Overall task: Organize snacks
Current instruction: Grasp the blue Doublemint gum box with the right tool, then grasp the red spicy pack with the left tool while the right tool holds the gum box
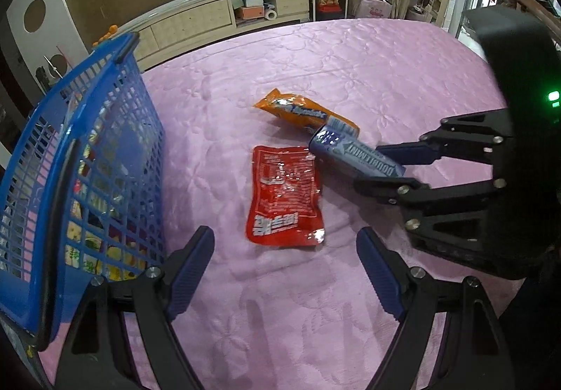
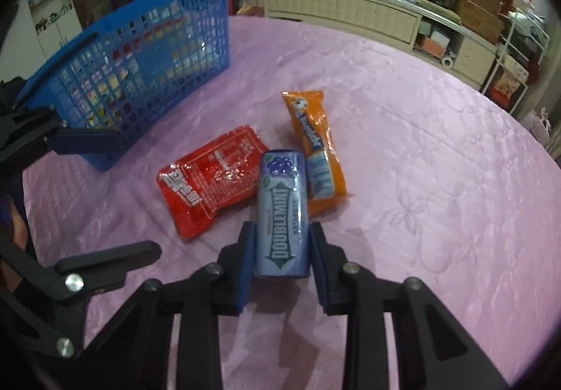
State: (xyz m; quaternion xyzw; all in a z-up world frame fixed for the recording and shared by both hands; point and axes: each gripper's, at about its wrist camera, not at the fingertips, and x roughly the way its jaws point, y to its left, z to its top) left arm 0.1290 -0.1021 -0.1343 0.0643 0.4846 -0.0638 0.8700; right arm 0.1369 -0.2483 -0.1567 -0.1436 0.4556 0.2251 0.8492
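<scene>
Doublemint bottle gripped, two flat packets left on the bed.
The blue plastic lattice basket (image 2: 140,50) stands upper left with open pink quilted bed (image 2: 420,144) around; right gripper (image 2: 280,243) pinches the rigid, probably slippery purple Doublemint gum bottle (image 2: 282,211) mid-frame at its lower body, left gripper (image 1: 284,271) spread.

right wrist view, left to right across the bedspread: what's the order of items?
blue basket → red packet → Doublemint tin, clamped in the right gripper → orange snack pack. The left gripper sits at the far left edge.
</scene>
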